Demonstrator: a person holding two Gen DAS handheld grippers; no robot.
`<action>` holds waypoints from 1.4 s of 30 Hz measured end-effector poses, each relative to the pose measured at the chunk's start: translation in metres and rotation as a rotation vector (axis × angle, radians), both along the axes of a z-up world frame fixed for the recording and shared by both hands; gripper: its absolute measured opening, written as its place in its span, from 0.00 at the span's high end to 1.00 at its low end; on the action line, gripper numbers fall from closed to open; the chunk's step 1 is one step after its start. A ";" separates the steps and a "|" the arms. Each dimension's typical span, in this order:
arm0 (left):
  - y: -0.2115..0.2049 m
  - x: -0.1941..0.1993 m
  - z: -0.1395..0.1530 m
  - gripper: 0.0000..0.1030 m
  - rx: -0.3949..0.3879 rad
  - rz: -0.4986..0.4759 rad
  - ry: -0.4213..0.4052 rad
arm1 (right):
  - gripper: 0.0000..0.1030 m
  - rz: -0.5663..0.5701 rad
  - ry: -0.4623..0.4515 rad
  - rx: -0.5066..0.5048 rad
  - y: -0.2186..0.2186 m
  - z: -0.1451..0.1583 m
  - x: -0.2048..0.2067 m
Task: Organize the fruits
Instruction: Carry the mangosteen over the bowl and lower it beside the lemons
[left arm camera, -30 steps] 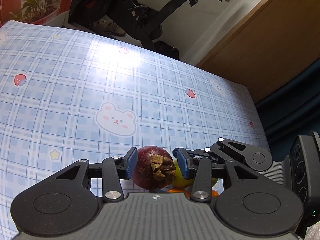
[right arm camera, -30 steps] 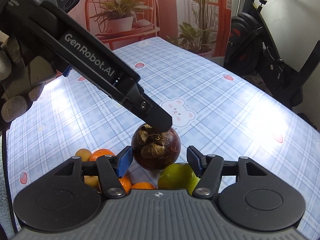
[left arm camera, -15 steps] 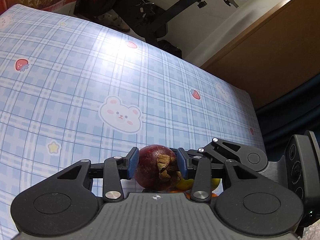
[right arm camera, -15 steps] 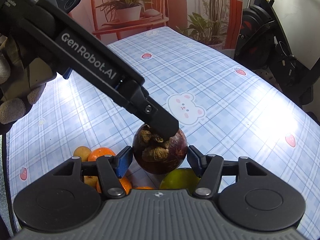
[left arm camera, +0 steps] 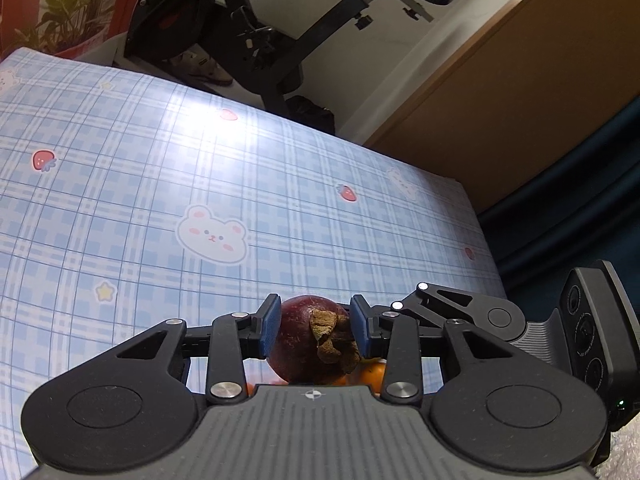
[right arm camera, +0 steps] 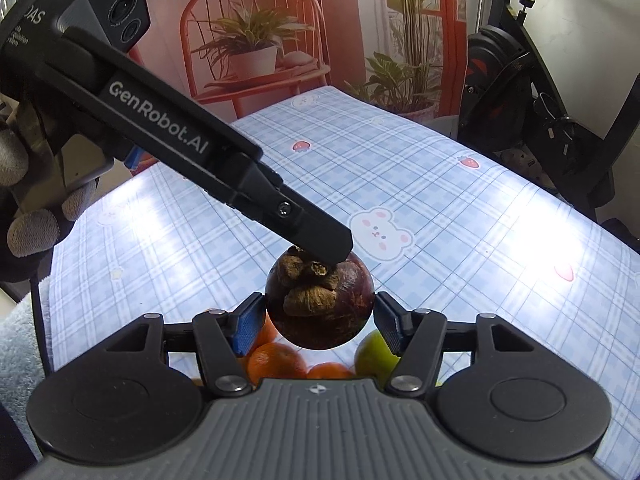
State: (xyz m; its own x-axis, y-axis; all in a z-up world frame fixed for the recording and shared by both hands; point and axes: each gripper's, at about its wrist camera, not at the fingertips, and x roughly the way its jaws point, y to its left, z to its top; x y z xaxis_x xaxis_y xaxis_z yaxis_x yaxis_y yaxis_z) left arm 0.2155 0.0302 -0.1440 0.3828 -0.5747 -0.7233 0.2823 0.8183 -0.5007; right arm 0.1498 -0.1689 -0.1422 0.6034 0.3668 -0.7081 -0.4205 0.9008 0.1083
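plaid tablecloth (left arm camera: 160, 128) | left gripper (left arm camera: 314, 330) jaws clamp mangosteen (left arm camera: 310, 342) | right gripper (right arm camera: 318, 322) jaws spread beside it | oranges (right arm camera: 276, 360), green fruit (right arm camera: 372, 352) below

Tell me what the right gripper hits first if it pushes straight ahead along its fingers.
The mangosteen: it sits between the right gripper's open fingers, held by the left gripper. Depth is unclear, but it looks like first contact, ahead of the tablecloth.

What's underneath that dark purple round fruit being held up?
Under the dark purple mangosteen sit orange tangerines and a green round fruit on the blue checked tablecloth. The gripper body hides the rest.
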 end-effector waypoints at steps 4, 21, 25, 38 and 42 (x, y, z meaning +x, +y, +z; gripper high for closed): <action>0.003 -0.021 0.013 0.61 -0.021 -0.012 -0.017 | 0.40 -0.021 -0.009 0.008 0.005 0.014 -0.021; -0.018 -0.103 0.005 0.63 -0.027 -0.167 -0.010 | 0.40 -0.167 0.005 0.023 0.024 0.013 -0.134; -0.022 -0.114 -0.011 0.63 -0.020 -0.198 0.015 | 0.40 -0.200 0.024 0.033 0.025 0.000 -0.151; -0.024 -0.110 -0.034 0.63 -0.005 -0.188 0.045 | 0.40 -0.278 0.021 0.049 0.031 -0.026 -0.158; -0.021 -0.107 -0.031 0.63 -0.016 -0.171 0.040 | 0.40 -0.287 0.016 0.016 0.033 -0.030 -0.157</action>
State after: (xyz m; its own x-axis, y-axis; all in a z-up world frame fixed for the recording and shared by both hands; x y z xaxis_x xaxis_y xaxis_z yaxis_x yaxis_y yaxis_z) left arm 0.1083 0.0096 -0.1753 0.2490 -0.6409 -0.7261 0.3964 0.7515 -0.5274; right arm -0.0073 -0.1356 -0.1723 0.6731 0.1941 -0.7136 -0.1468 0.9808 0.1283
